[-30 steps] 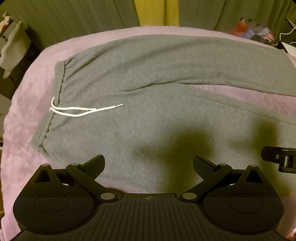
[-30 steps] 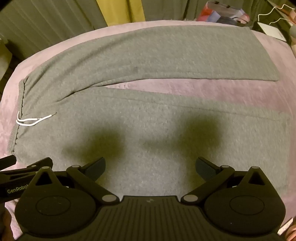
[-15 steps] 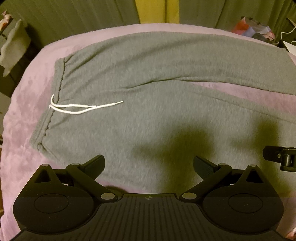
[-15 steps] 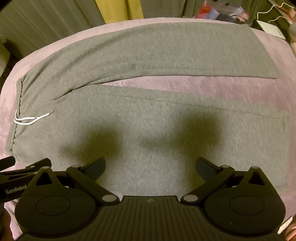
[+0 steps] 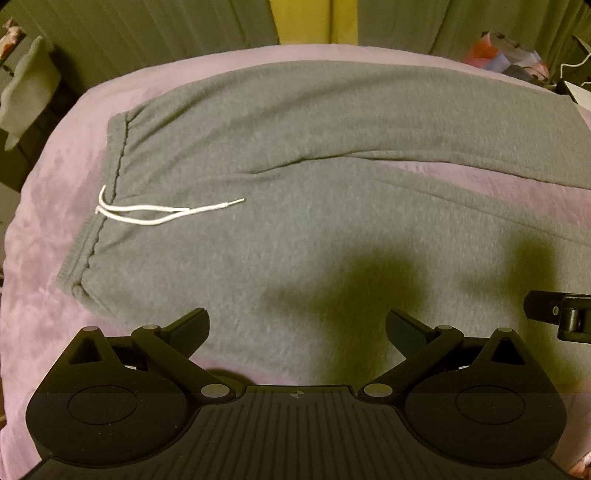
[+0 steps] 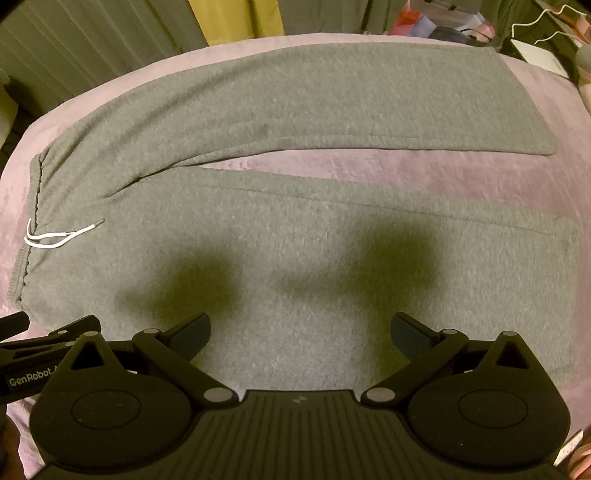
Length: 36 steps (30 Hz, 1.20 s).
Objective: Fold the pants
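The grey sweatpants [image 5: 295, 229] were laid flat on a mauve bed cover [image 5: 48, 221], with the waistband [image 5: 92, 221] toward the left and both legs stretched to the right. The two legs were spread in a narrow V, so that a wedge of cover could be seen between them. The far leg [image 6: 332, 103] ended in a straight hem near the right edge of the bed, and the near leg [image 6: 406, 266] lay closest to the cameras. A white drawstring [image 5: 155, 214] was trailed from the waistband across the front of the garment.

The left gripper [image 5: 295, 328] was held above the near edge of the pants, close to the waist end, its fingers wide apart and nothing between them. The right gripper [image 6: 301, 332] was held over the near leg, likewise spread wide and empty. Two dark shadows were cast on the fabric ahead of the right gripper. In the left view a black part of the right gripper was seen at the right edge.

Green curtains [image 5: 166, 29] with a yellow strip were hung behind the bed, and a heap of coloured items [image 5: 506, 55] was seen at the far right corner.
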{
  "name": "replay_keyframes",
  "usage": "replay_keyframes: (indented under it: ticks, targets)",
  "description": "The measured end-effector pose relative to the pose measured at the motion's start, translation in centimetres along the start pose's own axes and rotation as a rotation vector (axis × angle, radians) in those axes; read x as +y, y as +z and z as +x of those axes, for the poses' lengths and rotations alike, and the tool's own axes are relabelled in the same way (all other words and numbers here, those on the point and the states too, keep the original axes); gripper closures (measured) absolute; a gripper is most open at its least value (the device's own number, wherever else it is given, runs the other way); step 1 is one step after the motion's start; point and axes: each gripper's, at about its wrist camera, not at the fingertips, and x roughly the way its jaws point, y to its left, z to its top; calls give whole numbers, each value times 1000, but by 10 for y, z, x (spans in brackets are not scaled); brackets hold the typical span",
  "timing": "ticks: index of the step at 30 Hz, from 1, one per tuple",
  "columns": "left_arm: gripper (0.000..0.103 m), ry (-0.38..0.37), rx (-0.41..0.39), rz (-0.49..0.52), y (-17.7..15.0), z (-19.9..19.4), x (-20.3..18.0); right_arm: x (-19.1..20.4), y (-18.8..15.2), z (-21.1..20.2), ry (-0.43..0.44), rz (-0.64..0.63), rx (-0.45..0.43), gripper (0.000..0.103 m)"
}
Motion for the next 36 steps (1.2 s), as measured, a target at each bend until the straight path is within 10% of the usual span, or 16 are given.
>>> replay_keyframes:
  ticks: [36]
  targets:
    - [0,-18,19,-17,1,7,4,-2,2,4,-9,6,6,0]
